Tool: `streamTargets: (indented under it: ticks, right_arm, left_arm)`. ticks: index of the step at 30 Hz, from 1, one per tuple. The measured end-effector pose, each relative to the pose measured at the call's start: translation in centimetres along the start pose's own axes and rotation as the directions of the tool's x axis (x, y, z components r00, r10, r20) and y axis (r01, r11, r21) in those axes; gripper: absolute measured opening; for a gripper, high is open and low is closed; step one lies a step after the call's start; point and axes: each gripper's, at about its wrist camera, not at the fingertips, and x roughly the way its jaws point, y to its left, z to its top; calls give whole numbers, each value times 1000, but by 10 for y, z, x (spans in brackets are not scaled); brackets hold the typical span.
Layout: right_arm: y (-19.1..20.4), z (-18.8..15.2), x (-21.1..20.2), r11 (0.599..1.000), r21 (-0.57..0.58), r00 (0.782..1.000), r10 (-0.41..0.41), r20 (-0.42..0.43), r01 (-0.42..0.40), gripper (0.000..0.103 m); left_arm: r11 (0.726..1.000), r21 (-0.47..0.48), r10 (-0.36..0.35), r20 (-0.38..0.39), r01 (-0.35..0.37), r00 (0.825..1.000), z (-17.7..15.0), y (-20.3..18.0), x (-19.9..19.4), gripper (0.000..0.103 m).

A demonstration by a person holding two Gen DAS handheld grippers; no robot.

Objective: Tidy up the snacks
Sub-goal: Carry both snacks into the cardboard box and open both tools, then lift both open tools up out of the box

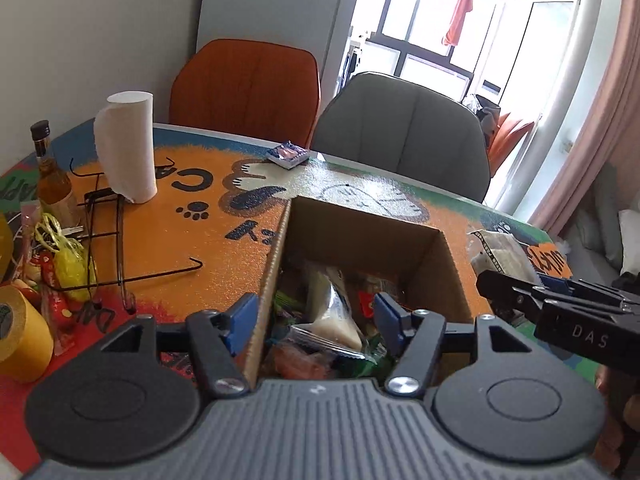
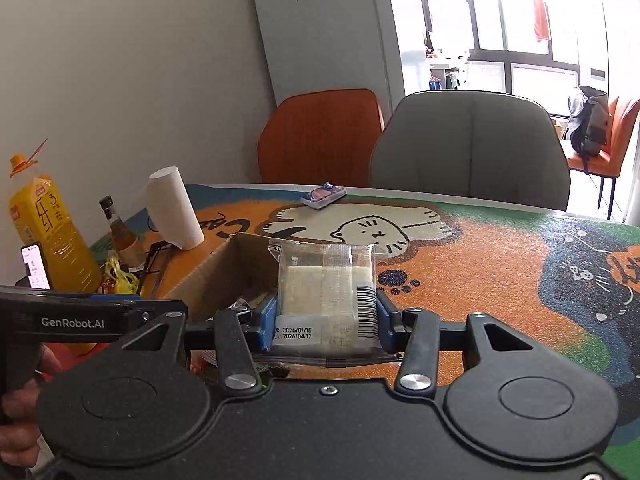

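My right gripper (image 2: 326, 322) clamps a clear-wrapped white snack pack (image 2: 326, 292) by its sides, hovering just past the cardboard box's (image 2: 208, 276) right wall, over the table (image 2: 500, 280). My left gripper (image 1: 310, 320) stands open and empty, straddling the box's left wall. If I release now, the pack could catch the wall and fall outside. Its long axis runs away from me, barcode end nearest, far seal pointing toward the chairs.
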Motion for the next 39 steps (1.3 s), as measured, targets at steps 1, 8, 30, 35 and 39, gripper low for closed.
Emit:
streamTargets:
  ticks: [1,8,30,35,39]
  right_arm:
    - [1,1,2,1000,-1,1000,-1,0,1,46]
    - [11,13,15,1000,-21,1000,12,-4,-12,46]
    - [-3,9,-4,999,38,1000,-2,-31,3,62]
    - [-14,3,-20,998,59,999,-14,-39,16,73]
    - [-23,0,-36,997,70,999,-22,-33,24,85]
  left_arm:
    - [1000,-5,-1,1,1,1000,1,2,-1,63]
    - [1000,-15,7,4,-7,1000,3,12,-4,68]
    - [999,4,35,-19,-35,999,4,12,1,86]
    - [999,30,29,-19,-29,999,3,-3,-2,91]
    - [999,45,29,-27,-28,999,2,-14,-4,91]
